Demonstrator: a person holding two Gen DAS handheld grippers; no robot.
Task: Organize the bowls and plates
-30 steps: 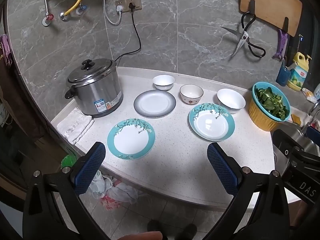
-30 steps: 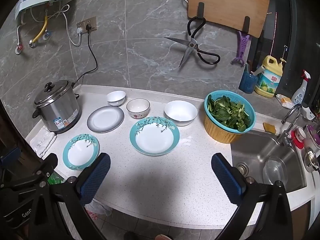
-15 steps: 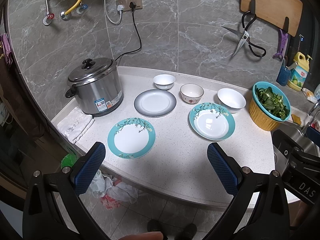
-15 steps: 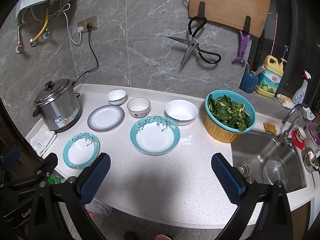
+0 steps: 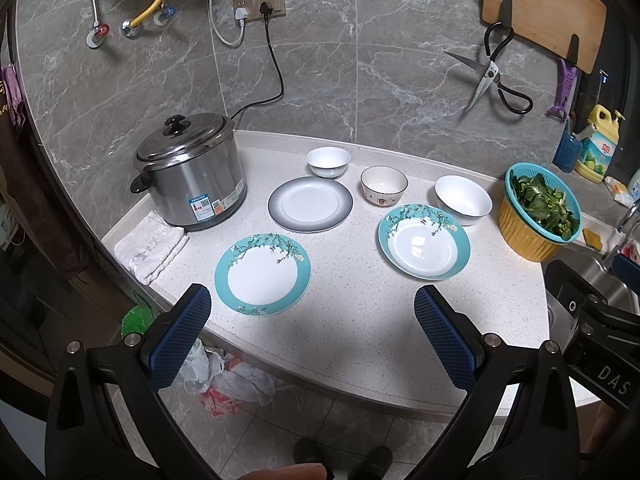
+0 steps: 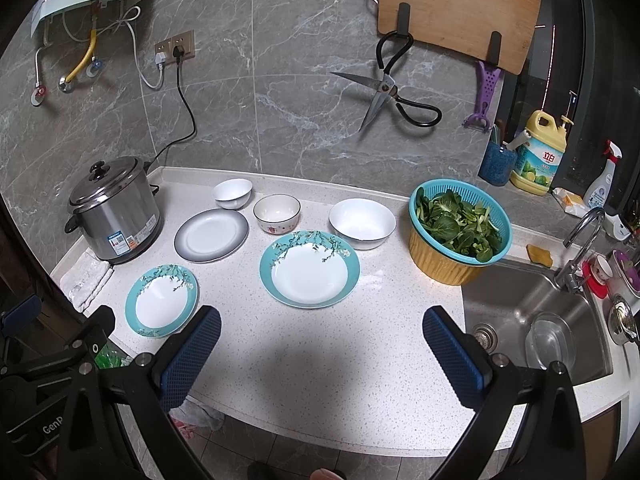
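On the far left of the tabletop (image 6: 320,360) we see a folded white cloth (image 5: 152,246), and just beside it a steel rice cooker (image 5: 190,172) with its lid closed, so we cannot tell what is inside. To the right of it lie the task's things, all empty. A small teal plate (image 5: 262,274) lies near the front edge. Behind it is a grey plate (image 5: 310,204), and a small white bowl (image 5: 329,162) stands behind that, just beside its rim. Next comes a patterned bowl (image 5: 384,186) with a dark rim, then a deep teal plate (image 5: 424,242) in front of it, and a large white bowl (image 5: 463,200) that is very close to this plate's back rim. Further right a teal strainer basket (image 6: 460,224), full of green leaves, sits inside a yellow bowl (image 6: 440,268). At the far right is the sink (image 6: 532,320), with a clear container (image 6: 550,340) lying in it.

Our left tongs (image 5: 312,332) and our right tongs (image 6: 320,344) both hover above the front edge of the tabletop, spread wide and grasping nothing
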